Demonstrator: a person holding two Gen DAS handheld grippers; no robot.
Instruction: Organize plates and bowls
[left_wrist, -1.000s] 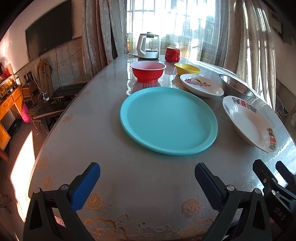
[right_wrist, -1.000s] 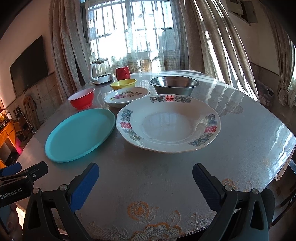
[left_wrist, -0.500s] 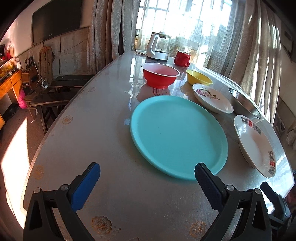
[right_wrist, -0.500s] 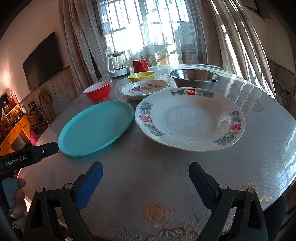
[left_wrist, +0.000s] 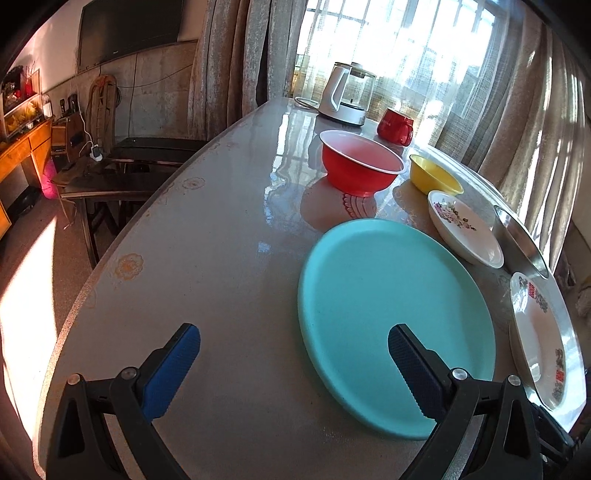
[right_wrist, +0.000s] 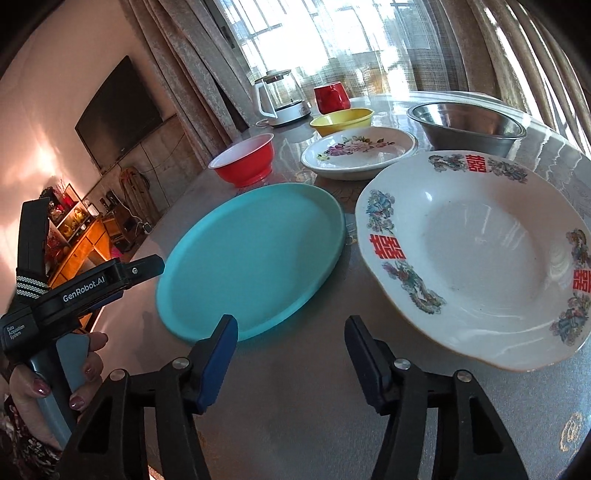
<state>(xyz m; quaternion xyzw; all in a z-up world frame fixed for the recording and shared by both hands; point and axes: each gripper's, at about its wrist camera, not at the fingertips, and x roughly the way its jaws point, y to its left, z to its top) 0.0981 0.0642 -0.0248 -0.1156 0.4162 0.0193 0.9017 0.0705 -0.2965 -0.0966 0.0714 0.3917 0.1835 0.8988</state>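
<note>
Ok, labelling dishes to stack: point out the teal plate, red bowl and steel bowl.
teal plate (right_wrist: 255, 254), right wrist view, flat centre.
red bowl (right_wrist: 245, 162), right wrist view, outer wall.
steel bowl (right_wrist: 469, 134), right wrist view, outer wall.

The right gripper (right_wrist: 291, 332) hangs above bare table (right_wrist: 303, 387), its jaws closing with nothing between them. Just ahead to its left lies the turquoise plate (right_wrist: 255, 258); ahead to its right lies the white deep plate with red characters (right_wrist: 476, 254). Beyond them sit a red bowl (right_wrist: 245, 160), a floral plate (right_wrist: 360, 153), a yellow bowl (right_wrist: 341, 120) and a steel bowl (right_wrist: 467, 125). At far left a hand (right_wrist: 55, 380) holds the left gripper (right_wrist: 110, 277).
</note>
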